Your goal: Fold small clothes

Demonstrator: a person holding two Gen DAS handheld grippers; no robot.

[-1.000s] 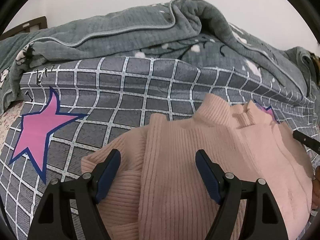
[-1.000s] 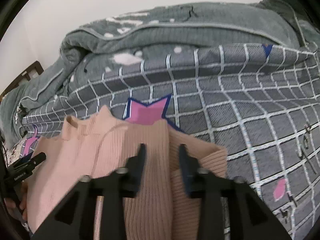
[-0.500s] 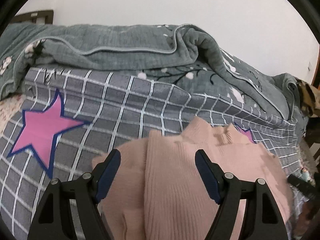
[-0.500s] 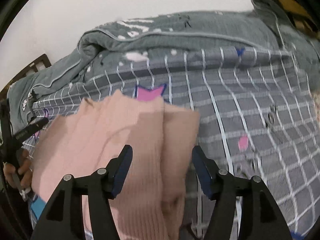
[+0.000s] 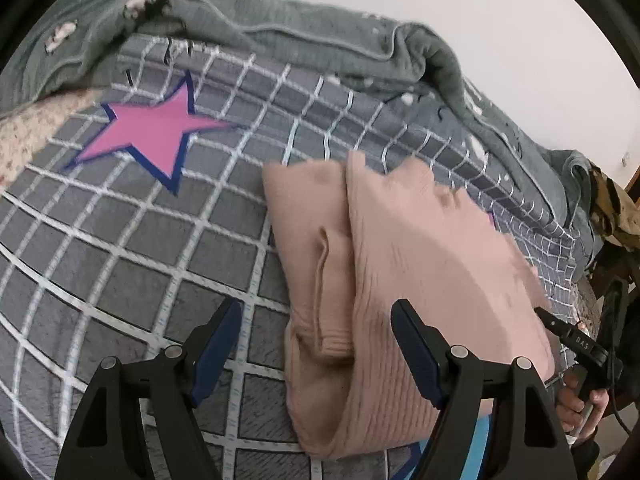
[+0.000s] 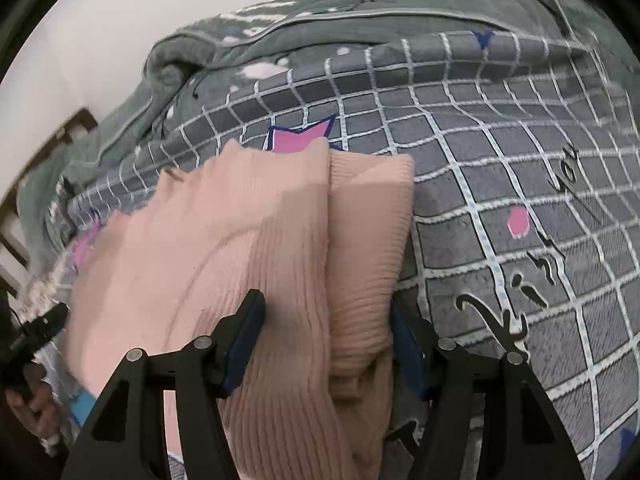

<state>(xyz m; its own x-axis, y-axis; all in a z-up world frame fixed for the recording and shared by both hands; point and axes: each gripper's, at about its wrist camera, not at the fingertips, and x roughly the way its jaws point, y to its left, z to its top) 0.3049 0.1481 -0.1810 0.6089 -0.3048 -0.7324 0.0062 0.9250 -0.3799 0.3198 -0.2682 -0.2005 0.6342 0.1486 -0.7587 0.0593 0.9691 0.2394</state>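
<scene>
A pink ribbed sweater [image 5: 420, 272] lies on the grey checked bedspread [image 5: 120, 240], both sleeves folded in over the body. My left gripper [image 5: 316, 344] is open and empty above the sweater's left folded edge. In the right wrist view the same sweater [image 6: 256, 248] fills the middle. My right gripper [image 6: 326, 340] is open, its jaws standing on either side of the folded right sleeve, not closed on it. The right gripper's tip also shows at the right edge of the left wrist view [image 5: 576, 340].
A bunched grey-green blanket [image 5: 304, 44] runs along the far side of the bed against a white wall. Pink stars [image 5: 156, 128] are printed on the bedspread. A wooden headboard [image 6: 24, 200] stands at the left in the right wrist view.
My right gripper was shut on the right sleeve a second ago and has opened. Both grippers have pulled back toward the sweater's near hem, the left swinging left.
</scene>
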